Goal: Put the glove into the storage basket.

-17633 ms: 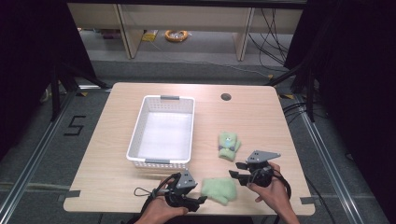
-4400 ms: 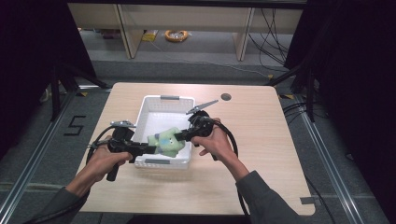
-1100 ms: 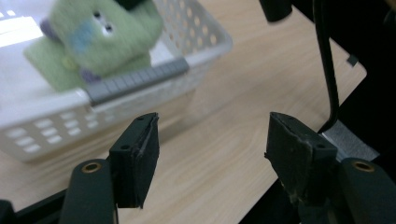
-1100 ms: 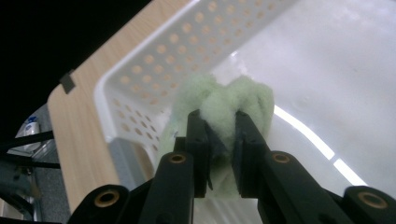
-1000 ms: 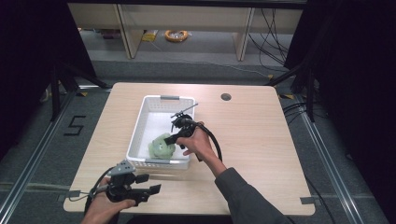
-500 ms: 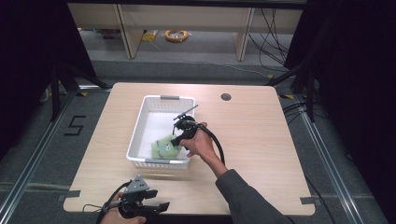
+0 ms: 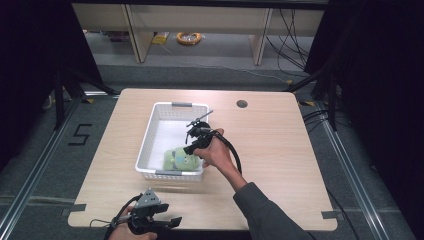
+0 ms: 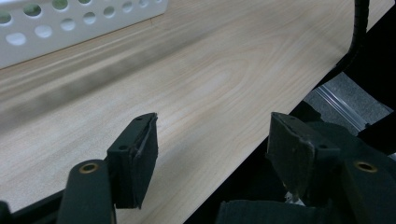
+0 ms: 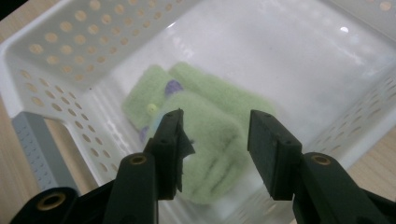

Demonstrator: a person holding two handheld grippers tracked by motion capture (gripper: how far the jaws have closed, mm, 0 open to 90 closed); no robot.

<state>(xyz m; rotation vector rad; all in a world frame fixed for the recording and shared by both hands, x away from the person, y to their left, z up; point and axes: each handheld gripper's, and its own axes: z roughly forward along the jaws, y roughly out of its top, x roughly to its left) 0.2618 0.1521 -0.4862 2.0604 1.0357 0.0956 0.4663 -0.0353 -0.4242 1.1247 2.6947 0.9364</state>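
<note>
A round dark hole (image 7: 242, 104) in the wooden table (image 7: 280, 150); perhaps a cable coil (image 7: 188, 37) on the floor beyond

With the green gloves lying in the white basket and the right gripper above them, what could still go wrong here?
The right gripper, whose jaws have just been opening, hangs right over the green gloves; fuzzy fabric might snag on a pad and lift out as it withdraws. The left gripper sits open at the table near edge, where its cable could catch.

A light wooden table (image 7: 280, 165) is carrying a white perforated basket (image 7: 150, 142), which is sitting directly on it just beside the right gripper's fingers (image 9: 170, 140). A dark round grommet hole (image 7: 242, 104) is showing beyond them.
</note>
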